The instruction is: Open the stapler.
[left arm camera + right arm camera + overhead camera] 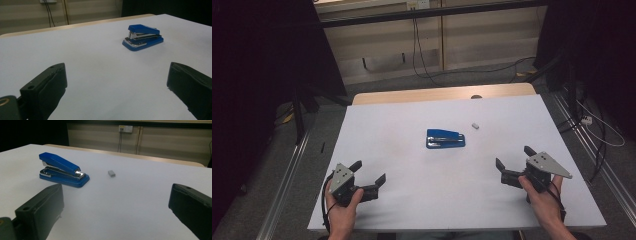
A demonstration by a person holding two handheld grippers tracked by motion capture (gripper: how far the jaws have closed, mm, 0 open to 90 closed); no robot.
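Both grippers sit lowest in the high view, left gripper (371, 172) and right gripper (513, 165), jaws spread wide with nothing in them, angled inward like they're lining up on the blue stapler (445, 138). It rests mid-desk (387, 125), well apart from both. Just past it lies a small grey block (475, 125), probably staples.

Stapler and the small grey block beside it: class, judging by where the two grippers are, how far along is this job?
Nothing looks done yet. The blue stapler sits mid-table with the small grey block lying apart from it, both untouched. In hand: nothing; the left gripper and right gripper rest near the table's front edge, jaws open and empty, pointed toward the stapler. Reaching, gripping and handling all remain.
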